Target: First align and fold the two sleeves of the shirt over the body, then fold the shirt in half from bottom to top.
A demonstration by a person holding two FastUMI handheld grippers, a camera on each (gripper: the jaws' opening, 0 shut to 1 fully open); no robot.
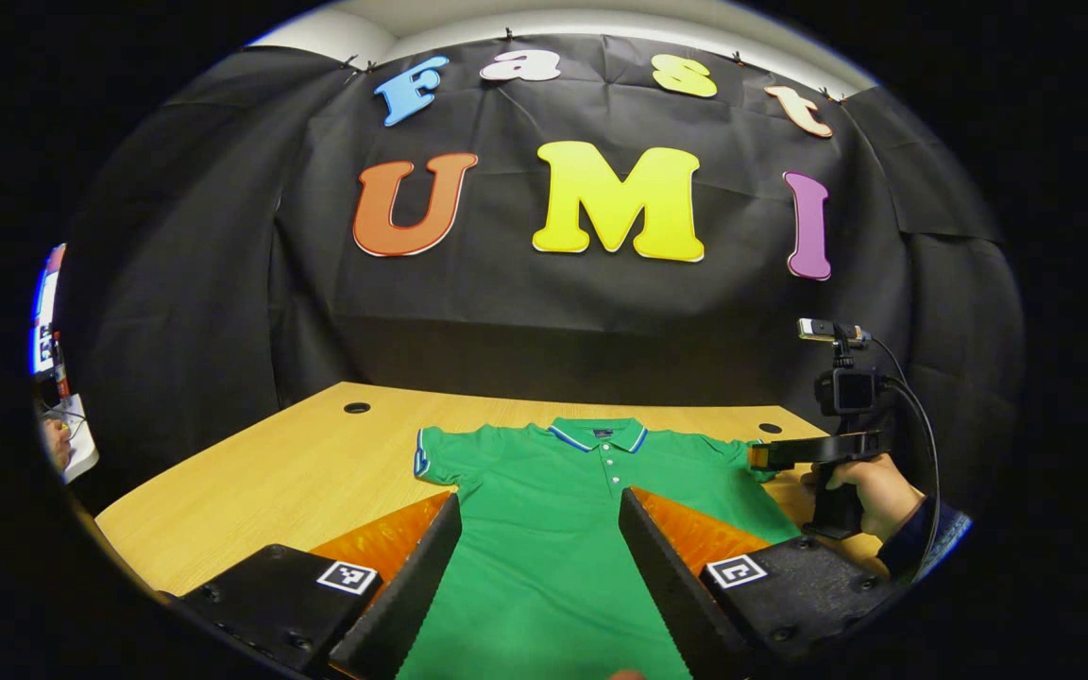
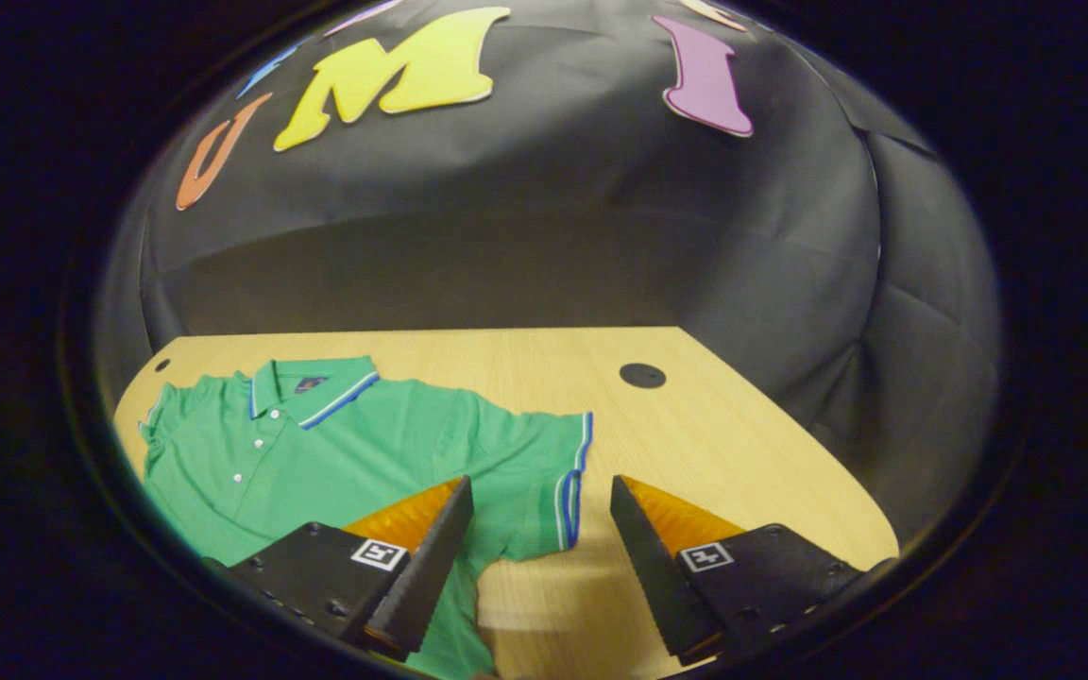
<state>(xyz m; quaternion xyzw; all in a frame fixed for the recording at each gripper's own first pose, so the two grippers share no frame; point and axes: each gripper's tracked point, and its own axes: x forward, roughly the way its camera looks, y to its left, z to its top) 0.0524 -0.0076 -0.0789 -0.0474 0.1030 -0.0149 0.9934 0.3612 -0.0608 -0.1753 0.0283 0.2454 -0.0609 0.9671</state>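
A green polo shirt (image 1: pixel 544 510) with blue-and-white trim lies flat on the wooden table (image 1: pixel 298 472), collar toward the wall, both sleeves spread out. My left gripper (image 1: pixel 540 505) hovers open above the shirt's chest, nothing between its fingers. In the same view the right gripper (image 1: pixel 771 455), held by a hand (image 1: pixel 870 491), sits by the shirt's right sleeve. In the right gripper view the shirt (image 2: pixel 336 453) lies to the left, and the right gripper (image 2: pixel 541 496) stands open over the striped cuff (image 2: pixel 570 482) of that sleeve, which lies between its fingers.
The table (image 2: pixel 742 444) has round cable holes (image 1: pixel 356 408) (image 2: pixel 642 375) near its back corners. Black cloth walls close in the back and sides. A person's hand and some papers (image 1: pixel 62 439) show at the far left edge.
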